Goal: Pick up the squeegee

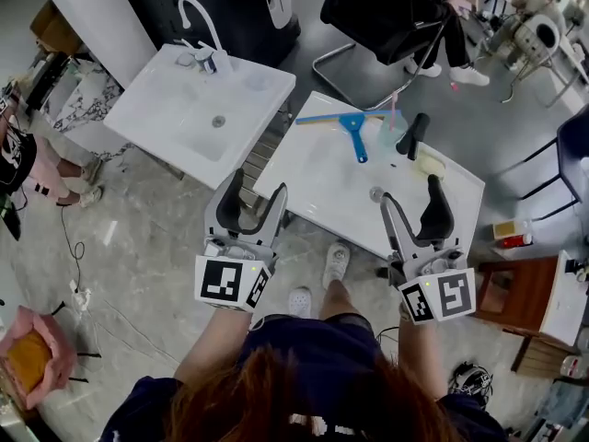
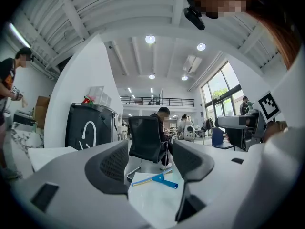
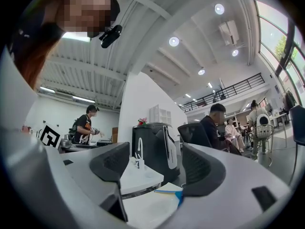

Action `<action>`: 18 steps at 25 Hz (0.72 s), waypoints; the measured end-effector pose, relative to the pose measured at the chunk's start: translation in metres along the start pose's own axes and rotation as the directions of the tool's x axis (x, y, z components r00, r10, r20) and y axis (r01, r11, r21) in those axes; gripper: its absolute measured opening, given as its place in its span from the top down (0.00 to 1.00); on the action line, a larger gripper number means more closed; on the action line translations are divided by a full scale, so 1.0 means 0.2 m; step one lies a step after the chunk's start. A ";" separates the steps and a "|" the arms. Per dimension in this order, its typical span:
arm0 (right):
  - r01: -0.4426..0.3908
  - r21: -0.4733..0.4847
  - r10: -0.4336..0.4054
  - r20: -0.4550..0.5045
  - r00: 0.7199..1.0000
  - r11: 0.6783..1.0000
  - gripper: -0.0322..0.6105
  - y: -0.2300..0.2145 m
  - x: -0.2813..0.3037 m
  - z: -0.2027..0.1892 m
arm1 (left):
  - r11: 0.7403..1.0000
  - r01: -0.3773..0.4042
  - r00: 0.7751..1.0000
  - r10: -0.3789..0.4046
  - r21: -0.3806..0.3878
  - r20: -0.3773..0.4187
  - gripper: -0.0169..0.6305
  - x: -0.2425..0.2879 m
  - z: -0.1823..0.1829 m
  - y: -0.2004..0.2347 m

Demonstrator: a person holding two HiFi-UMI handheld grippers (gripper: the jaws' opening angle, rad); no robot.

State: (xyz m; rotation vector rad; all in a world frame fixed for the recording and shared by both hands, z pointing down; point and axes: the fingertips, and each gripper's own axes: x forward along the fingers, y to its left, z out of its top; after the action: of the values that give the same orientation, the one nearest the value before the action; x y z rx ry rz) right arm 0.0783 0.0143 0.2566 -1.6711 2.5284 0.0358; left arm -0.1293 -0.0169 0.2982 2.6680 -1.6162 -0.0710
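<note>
Squeegee (image 1: pixel 350 121) on white table (image 1: pixel 313 168) | sink (image 1: pixel 184 109) beside | left tongs (image 1: pixel 258 184), right tongs (image 1: pixel 410 191) wide | floor (image 1: pixel 156 247) perhaps stone

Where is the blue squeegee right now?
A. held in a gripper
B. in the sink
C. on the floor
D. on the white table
D: the squeegee lies flat on the white table, near its far edge, and nothing is gripping it.

White sink unit (image 1: pixel 170 122), white table (image 1: pixel 322 187) just beside it, black office chair (image 1: pixel 377 12) beyond
</note>
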 end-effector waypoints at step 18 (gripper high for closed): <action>-0.162 0.005 0.162 -0.046 0.986 0.987 0.41 -0.69 0.77 -0.08 | 0.989 -0.149 0.989 0.149 -0.023 -0.015 0.55 0.93 -0.08 0.10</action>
State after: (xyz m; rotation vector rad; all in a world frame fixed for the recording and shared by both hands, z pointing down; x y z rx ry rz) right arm 0.1434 -0.1812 0.2629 -1.4788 2.6916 0.0092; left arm -0.0612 -0.1910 0.3089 2.5155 -1.7925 -0.0698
